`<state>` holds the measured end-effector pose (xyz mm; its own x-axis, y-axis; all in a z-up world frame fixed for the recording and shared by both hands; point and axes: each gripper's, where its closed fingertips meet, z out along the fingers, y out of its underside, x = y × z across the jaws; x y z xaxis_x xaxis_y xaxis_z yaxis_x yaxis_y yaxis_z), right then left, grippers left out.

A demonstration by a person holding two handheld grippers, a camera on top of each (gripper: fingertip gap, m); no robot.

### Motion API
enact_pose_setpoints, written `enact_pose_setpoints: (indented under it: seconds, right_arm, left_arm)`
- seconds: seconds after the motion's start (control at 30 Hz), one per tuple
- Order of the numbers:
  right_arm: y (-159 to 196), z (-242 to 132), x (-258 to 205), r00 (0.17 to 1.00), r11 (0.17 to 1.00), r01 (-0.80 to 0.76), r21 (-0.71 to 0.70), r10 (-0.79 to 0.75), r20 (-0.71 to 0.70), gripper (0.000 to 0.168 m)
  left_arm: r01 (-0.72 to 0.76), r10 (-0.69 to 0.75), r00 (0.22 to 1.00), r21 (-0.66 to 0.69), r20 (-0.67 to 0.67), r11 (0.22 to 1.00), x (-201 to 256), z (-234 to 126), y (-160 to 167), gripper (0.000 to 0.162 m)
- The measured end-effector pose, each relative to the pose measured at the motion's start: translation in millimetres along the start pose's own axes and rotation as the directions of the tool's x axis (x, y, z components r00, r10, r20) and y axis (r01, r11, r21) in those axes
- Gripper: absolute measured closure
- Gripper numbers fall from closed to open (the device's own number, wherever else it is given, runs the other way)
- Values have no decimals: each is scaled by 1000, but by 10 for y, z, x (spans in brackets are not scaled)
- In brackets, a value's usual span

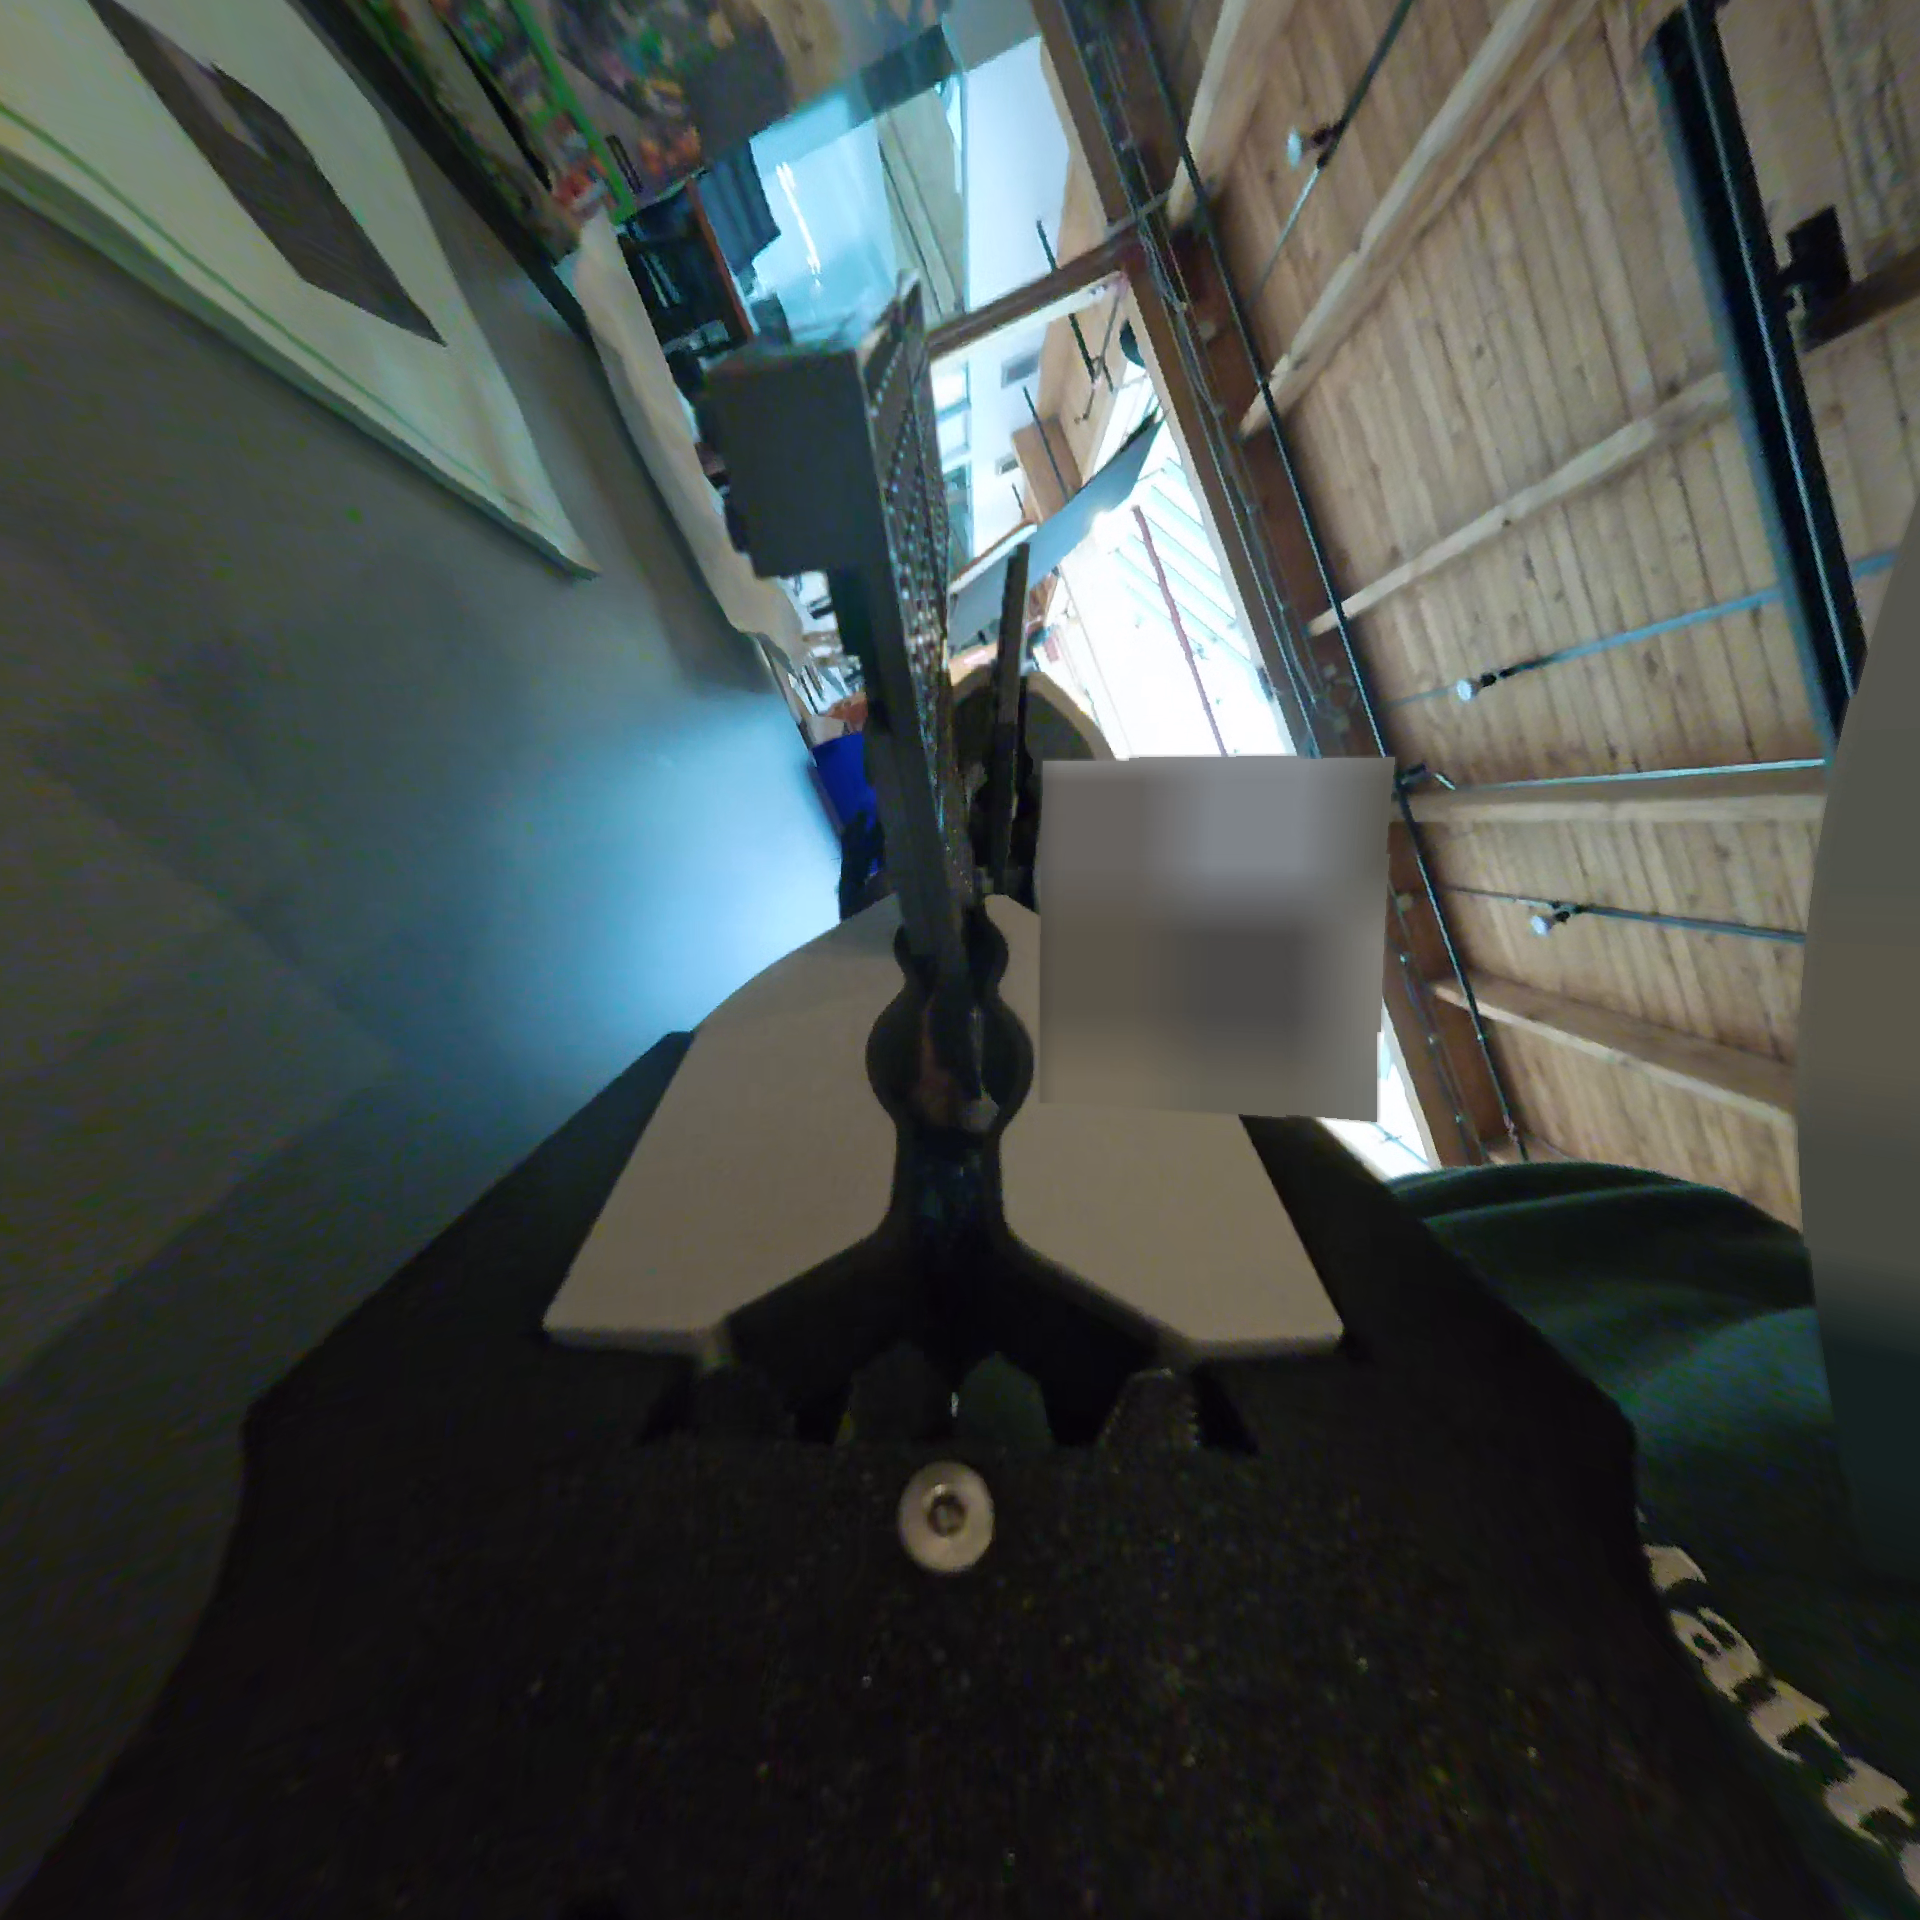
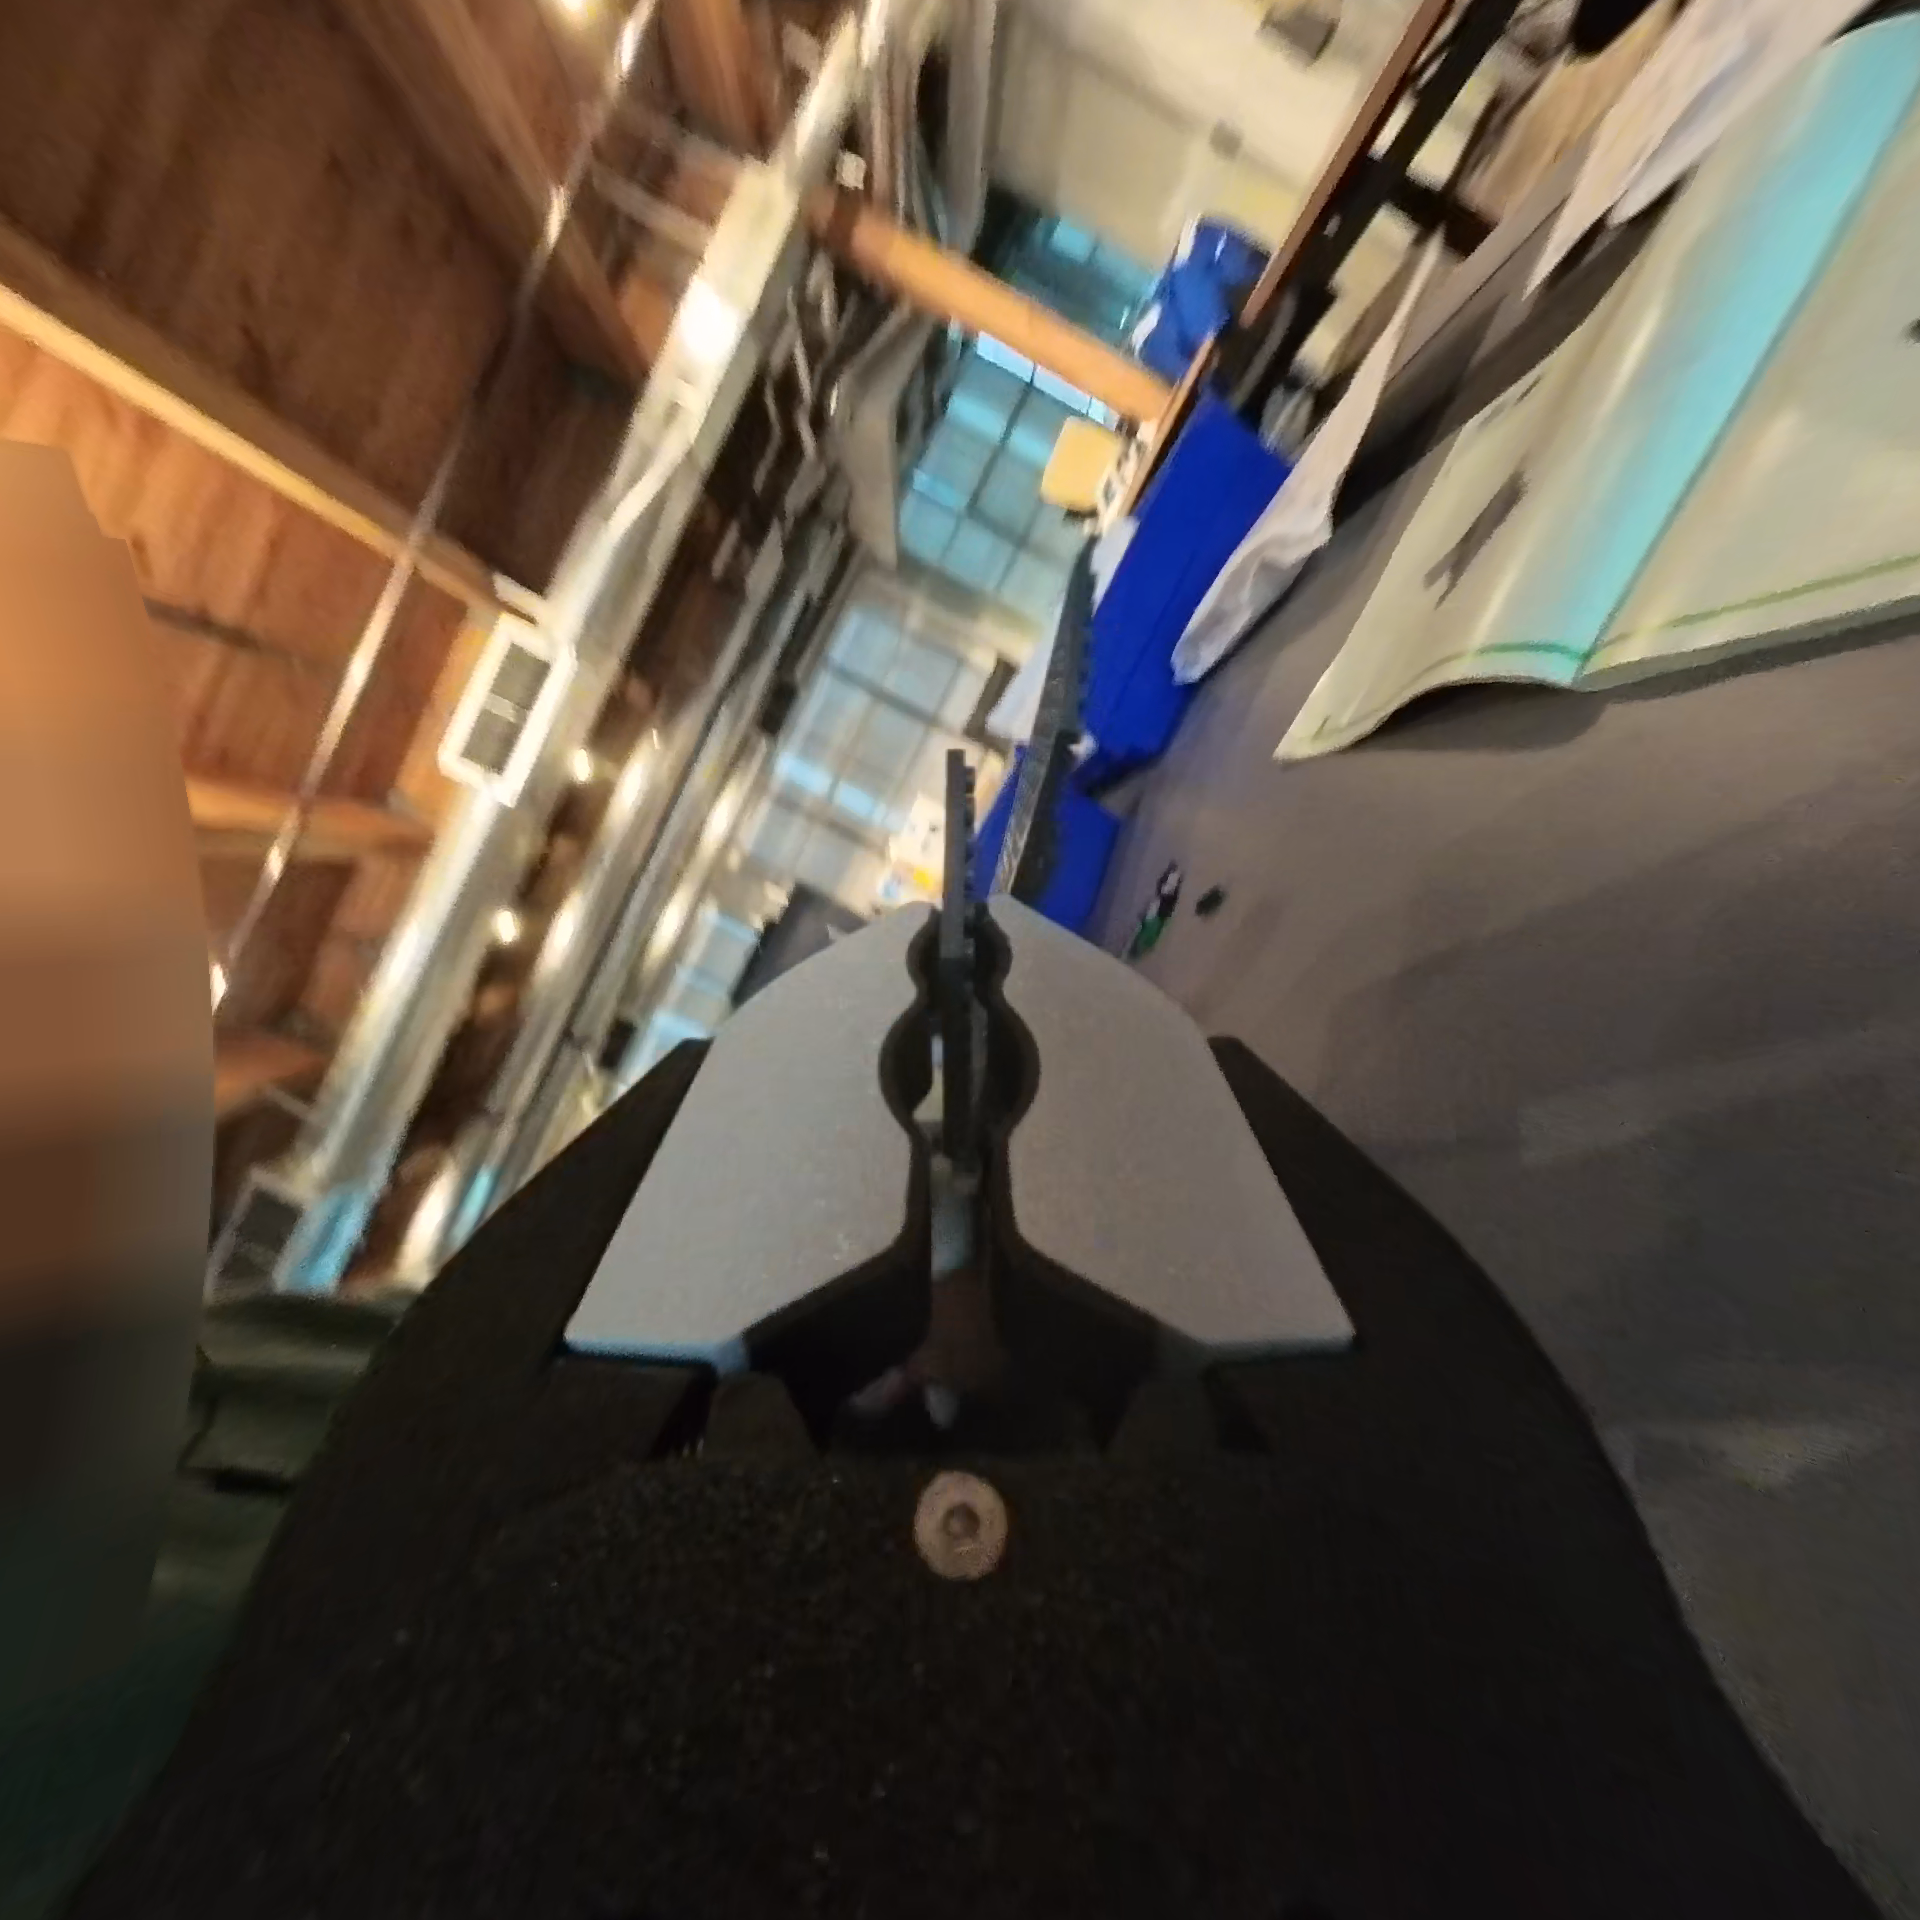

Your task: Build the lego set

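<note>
My left gripper (image 1: 951, 935) is shut on a long dark grey studded lego plate (image 1: 914, 644), seen edge-on, with a dark grey block (image 1: 795, 457) fixed at its far end. My right gripper (image 2: 958, 920) is shut on a smaller thin dark grey plate (image 2: 956, 842), also edge-on. Both are held up off the grey table (image 1: 260, 883), with the views rolled sideways. In the left wrist view the smaller plate (image 1: 1008, 707) stands just beside the long plate. In the right wrist view the long plate (image 2: 1055, 717) shows just beyond the small one. I cannot tell whether they touch.
An open instruction booklet (image 1: 312, 270) lies on the table, also in the right wrist view (image 2: 1662, 468). Small green and black loose pieces (image 2: 1153, 925) lie on the table (image 2: 1558, 1039). Blue bins (image 2: 1174, 582) and lego boxes (image 1: 540, 94) stand farther off. A dark green sleeve (image 1: 1558, 1309) is close by. My hands' fingertips stand some 7 cm from each other.
</note>
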<state>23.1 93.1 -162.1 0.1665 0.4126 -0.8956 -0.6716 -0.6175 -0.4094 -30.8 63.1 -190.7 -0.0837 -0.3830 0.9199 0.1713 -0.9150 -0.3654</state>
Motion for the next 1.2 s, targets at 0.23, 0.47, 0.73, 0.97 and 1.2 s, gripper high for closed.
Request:
enact_pose_setpoints:
  seconds: [0.23, 0.47, 0.73, 0.97, 1.2]
  right_arm:
    - [-54, 34, 82, 998, 990, -63, 128, 65, -16, 164]
    - [-58, 43, 76, 996, 988, -83, 127, 87, -29, 164]
    - [-64, 35, 56, 998, 991, -43, 128, 49, -50, 163]
    - [-74, 27, 33, 998, 992, -8, 128, 17, -67, 163]
    - [-76, 28, 7, 996, 992, 42, 116, -33, -82, 161]
  left_arm:
    - [-13, 13, 1000, 17, -8, 1000, 15, 30, 5, 156]
    - [-56, 56, 998, 31, 0, 998, 34, 28, -8, 156]
    - [-55, 56, 998, 47, -20, 997, 65, 35, -5, 155]
    - [-60, 63, 997, 64, -35, 996, 98, 43, -17, 157]
    - [-57, 60, 997, 68, -52, 996, 126, 45, -20, 157]
